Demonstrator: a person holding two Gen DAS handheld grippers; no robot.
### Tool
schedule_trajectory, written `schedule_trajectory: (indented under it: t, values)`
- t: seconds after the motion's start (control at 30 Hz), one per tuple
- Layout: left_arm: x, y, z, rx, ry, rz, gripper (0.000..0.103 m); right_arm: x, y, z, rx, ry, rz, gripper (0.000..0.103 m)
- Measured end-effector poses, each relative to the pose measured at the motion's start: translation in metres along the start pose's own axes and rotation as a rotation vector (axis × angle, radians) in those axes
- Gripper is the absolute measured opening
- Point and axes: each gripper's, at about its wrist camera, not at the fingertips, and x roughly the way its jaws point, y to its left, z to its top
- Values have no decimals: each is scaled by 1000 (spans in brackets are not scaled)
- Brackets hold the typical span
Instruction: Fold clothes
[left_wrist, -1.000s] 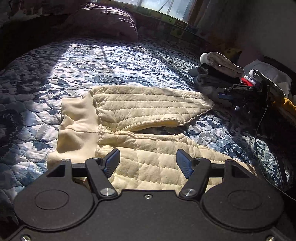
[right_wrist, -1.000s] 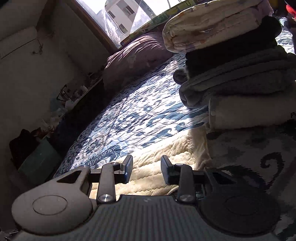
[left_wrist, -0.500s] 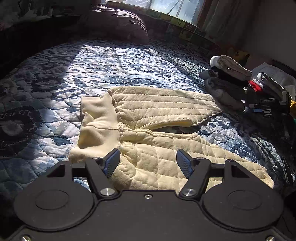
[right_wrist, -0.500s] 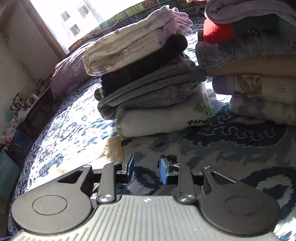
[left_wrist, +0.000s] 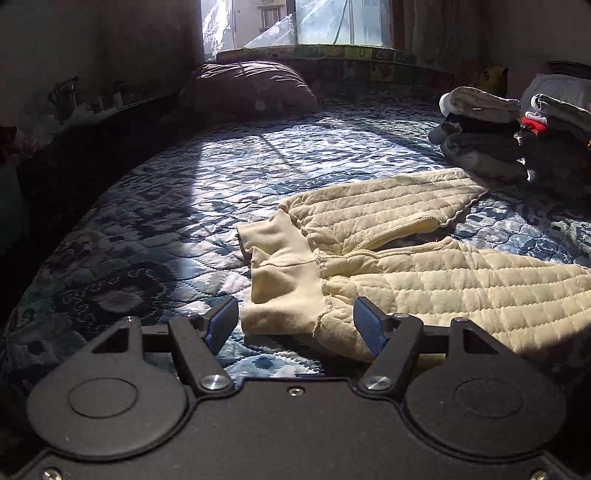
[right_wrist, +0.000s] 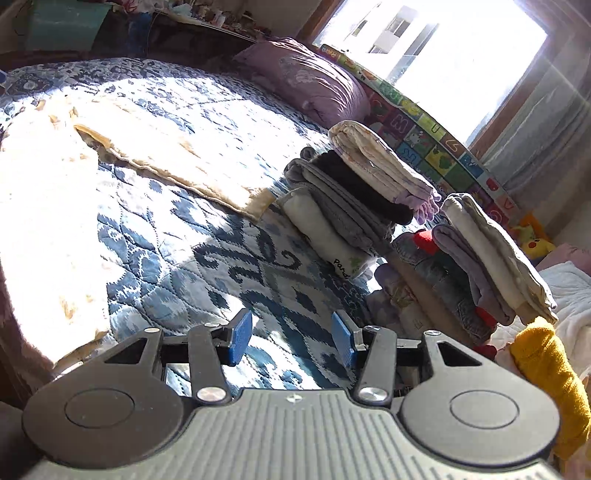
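Cream quilted trousers (left_wrist: 399, 251) lie spread flat on the blue patterned bedspread (left_wrist: 184, 206), waistband to the left, two legs running right. My left gripper (left_wrist: 295, 325) is open, hovering just in front of the waistband corner, which sits between its blue pads without being held. In the right wrist view the same trousers (right_wrist: 166, 147) are washed out by sunlight at the left. My right gripper (right_wrist: 291, 339) is open over bare bedspread (right_wrist: 258, 273), holding nothing, well to the right of the trouser legs.
Two stacks of folded clothes (right_wrist: 354, 199) (right_wrist: 480, 266) stand on the right side of the bed, also seen as folded clothes (left_wrist: 487, 133) in the left wrist view. A purple pillow (left_wrist: 255, 88) lies under the window. A yellow garment (right_wrist: 550, 373) sits at the far right.
My left gripper has drawn back and left, from over the trousers to the waistband corner. My right gripper has lifted away from the trouser leg and swung right, opening wider.
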Motion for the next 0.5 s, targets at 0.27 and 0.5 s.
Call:
schedule_trajectory:
  t: [0.27,0.5]
  values:
    - [5,-39,-36,398,-24,21,69,-12,168,-20,-412,-36,99,51]
    - [25,-62,-61,721,-57,76,70,0,206,-26,-516,-61,115,58]
